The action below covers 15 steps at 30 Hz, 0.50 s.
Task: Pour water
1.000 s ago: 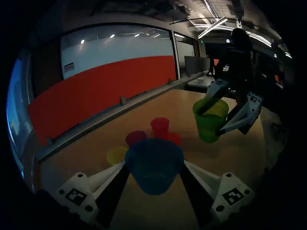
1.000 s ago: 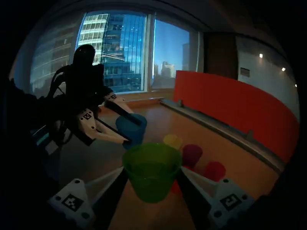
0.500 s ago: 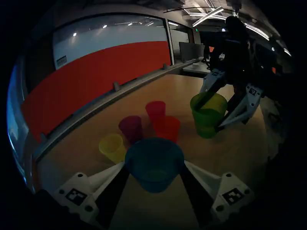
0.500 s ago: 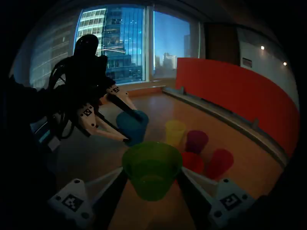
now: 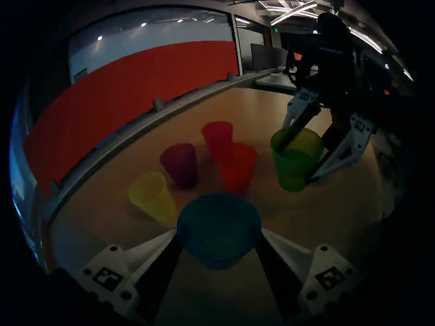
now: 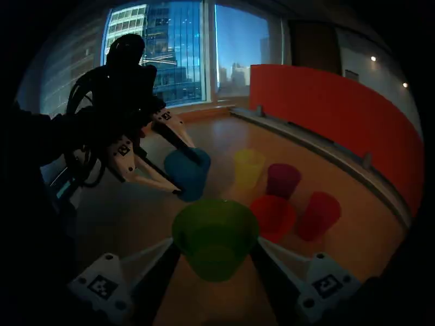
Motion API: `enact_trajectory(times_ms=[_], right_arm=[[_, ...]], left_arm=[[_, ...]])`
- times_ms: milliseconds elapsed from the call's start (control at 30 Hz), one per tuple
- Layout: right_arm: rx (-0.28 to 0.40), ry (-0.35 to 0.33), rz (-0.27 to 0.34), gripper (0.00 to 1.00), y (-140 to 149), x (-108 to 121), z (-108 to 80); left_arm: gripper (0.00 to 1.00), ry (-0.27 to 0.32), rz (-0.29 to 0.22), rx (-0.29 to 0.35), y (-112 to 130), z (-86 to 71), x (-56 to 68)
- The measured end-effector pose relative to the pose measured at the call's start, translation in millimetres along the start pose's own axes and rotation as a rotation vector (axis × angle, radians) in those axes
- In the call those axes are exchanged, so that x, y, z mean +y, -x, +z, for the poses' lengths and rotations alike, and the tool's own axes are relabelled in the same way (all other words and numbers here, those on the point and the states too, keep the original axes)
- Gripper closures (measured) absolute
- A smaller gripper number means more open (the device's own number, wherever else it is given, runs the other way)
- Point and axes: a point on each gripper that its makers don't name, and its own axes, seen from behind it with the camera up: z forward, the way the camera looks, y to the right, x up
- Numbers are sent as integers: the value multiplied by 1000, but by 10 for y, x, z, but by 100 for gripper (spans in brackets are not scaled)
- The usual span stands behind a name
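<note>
1. The green cup (image 6: pixel 215 236) and blue cup (image 5: pixel 218 231) look like thin, light, translucent plastic, probably slick and easily squeezed. Gentle mid-wall holds suit them.
2. Both sit upright over the table (image 5: pixel 337 206), with the green cup clamped by the right hand-held gripper (image 6: pixel 215 247) and the blue cup by the left hand-held gripper (image 5: pixel 218 239).
3. 4 other cups (image 5: pixel 235 165) stand nearby.

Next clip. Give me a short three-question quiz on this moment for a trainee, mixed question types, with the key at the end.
1. What does the left gripper hold? A the blue cup; B a white mug; C a glass bottle.
2. True or false: the right gripper is shut on the green cup.
3. How many cups stand on the table, held by neither gripper?
Key: 1 A; 2 true; 3 four.
</note>
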Motion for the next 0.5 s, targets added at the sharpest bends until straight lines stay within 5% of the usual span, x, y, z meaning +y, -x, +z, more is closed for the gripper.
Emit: enact_trajectory(times_ms=[500], right_arm=[[-36,-10,-2,13,210,24,166]], left_arm=[[14,29,-11,-63,242,261,-15]])
